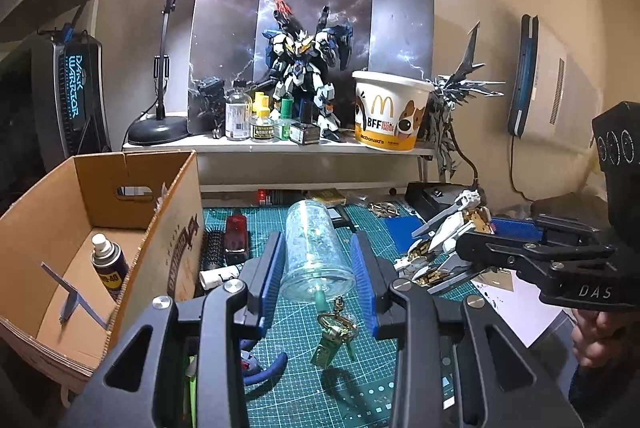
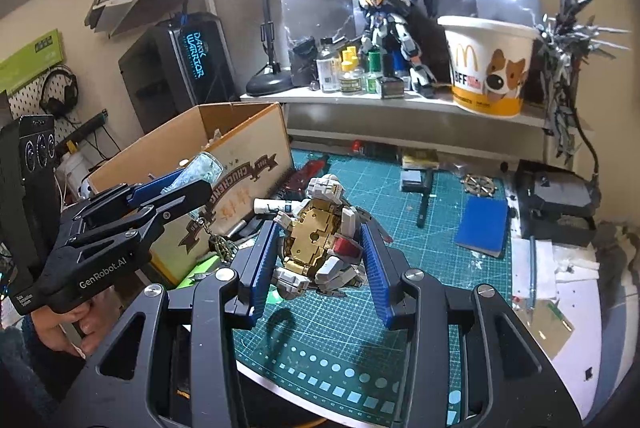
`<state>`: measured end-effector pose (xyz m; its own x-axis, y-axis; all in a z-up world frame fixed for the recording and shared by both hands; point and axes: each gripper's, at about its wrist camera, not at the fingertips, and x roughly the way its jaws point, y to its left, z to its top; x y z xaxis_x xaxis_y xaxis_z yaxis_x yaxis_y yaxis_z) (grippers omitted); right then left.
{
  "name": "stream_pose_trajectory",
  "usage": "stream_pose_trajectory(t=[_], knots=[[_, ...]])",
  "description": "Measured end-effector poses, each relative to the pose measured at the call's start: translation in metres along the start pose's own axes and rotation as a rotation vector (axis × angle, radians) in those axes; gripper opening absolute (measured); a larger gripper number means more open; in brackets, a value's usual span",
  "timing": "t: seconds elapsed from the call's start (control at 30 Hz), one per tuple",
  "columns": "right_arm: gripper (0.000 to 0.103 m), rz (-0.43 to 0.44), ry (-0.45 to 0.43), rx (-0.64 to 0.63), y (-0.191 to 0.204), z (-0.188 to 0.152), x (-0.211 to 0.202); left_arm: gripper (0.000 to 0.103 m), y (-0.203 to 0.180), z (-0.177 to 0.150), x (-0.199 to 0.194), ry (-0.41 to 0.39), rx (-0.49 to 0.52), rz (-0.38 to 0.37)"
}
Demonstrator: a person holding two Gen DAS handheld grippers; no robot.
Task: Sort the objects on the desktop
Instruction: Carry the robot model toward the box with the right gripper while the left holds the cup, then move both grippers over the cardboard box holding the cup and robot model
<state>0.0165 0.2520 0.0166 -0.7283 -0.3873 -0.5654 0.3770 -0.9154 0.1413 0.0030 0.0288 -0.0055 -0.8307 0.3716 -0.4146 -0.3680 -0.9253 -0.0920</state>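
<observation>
My left gripper [image 1: 316,244] is shut on a clear glittery cylinder [image 1: 316,248] and holds it above the green cutting mat [image 1: 340,388]. A gold charm [image 1: 334,340] hangs from the cylinder on a short chain. In the right wrist view the same gripper [image 2: 192,182] and cylinder [image 2: 204,166] hang beside the open cardboard box [image 2: 248,148]. My right gripper [image 2: 318,232] is shut on a white and gold robot model [image 2: 316,248], which casts a shadow on the mat. Seen from the left, that gripper [image 1: 476,234] and the model [image 1: 436,252] are at the right.
The box [image 1: 120,188] at the left holds a spray can [image 1: 106,260] and a grey T-shaped part [image 1: 76,296]. A red hairbrush [image 1: 236,236], a white roll [image 1: 218,274], blue-handled pliers [image 1: 268,368] and a blue pad [image 2: 484,224] lie on the mat. The back shelf [image 1: 260,146] carries bottles, a robot figure and a bucket [image 1: 390,112].
</observation>
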Motion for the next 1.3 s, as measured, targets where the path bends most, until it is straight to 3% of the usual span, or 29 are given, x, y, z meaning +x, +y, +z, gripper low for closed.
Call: stream_pose_trajectory(t=[0.9, 1.3], knots=[[0.04, 0.133, -0.085, -0.088, 0.053, 0.033, 0.002, 0.034, 0.026, 0.017, -0.044, -0.078, -0.025, 0.086], [0.04, 0.221, -0.171, -0.179, 0.092, 0.062, -0.009, 0.034, 0.046, 0.039, -0.081, -0.157, -0.048, 0.193]])
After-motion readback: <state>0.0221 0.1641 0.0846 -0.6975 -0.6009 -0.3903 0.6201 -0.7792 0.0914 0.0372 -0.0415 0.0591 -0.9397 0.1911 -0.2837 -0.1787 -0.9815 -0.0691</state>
